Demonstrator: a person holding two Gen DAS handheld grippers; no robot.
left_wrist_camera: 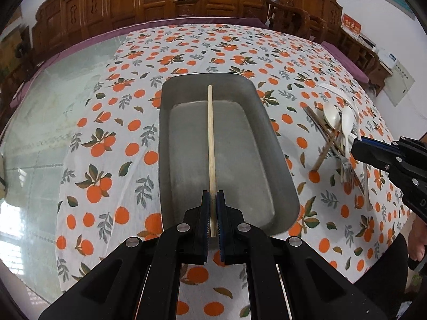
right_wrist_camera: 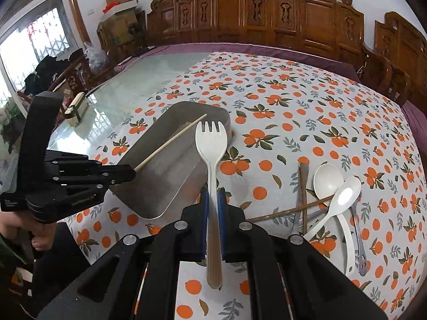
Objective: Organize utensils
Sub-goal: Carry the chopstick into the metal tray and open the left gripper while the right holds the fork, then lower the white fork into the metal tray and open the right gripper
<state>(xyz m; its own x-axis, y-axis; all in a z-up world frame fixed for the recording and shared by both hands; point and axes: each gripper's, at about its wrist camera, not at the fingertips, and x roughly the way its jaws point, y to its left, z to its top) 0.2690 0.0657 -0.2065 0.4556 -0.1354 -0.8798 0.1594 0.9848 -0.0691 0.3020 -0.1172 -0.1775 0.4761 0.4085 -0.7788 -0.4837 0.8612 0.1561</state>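
A grey metal tray (left_wrist_camera: 277, 144) (right_wrist_camera: 157, 202) lies on the orange-print tablecloth. My left gripper (left_wrist_camera: 212, 194) is shut on a pale wooden chopstick (left_wrist_camera: 211, 138) that points out over the tray's inside. That left gripper (right_wrist_camera: 132, 172) also shows at the left of the right wrist view, with the chopstick (right_wrist_camera: 170, 141) slanting above the tray. My right gripper (right_wrist_camera: 212, 194) is shut on the handle of a white plastic fork (right_wrist_camera: 210, 144), tines up, beside the tray's right rim. A pile of utensils (left_wrist_camera: 339, 136) (right_wrist_camera: 331, 200) lies right of the tray: white spoons, dark chopsticks, metal cutlery.
The tablecloth (left_wrist_camera: 112, 138) covers part of a glass-topped table (left_wrist_camera: 40, 122). Carved wooden chairs (right_wrist_camera: 267, 13) line the far side. A small cream box (right_wrist_camera: 76, 108) sits on the glass at the left. A hand (right_wrist_camera: 40, 237) holds the left gripper's grip.
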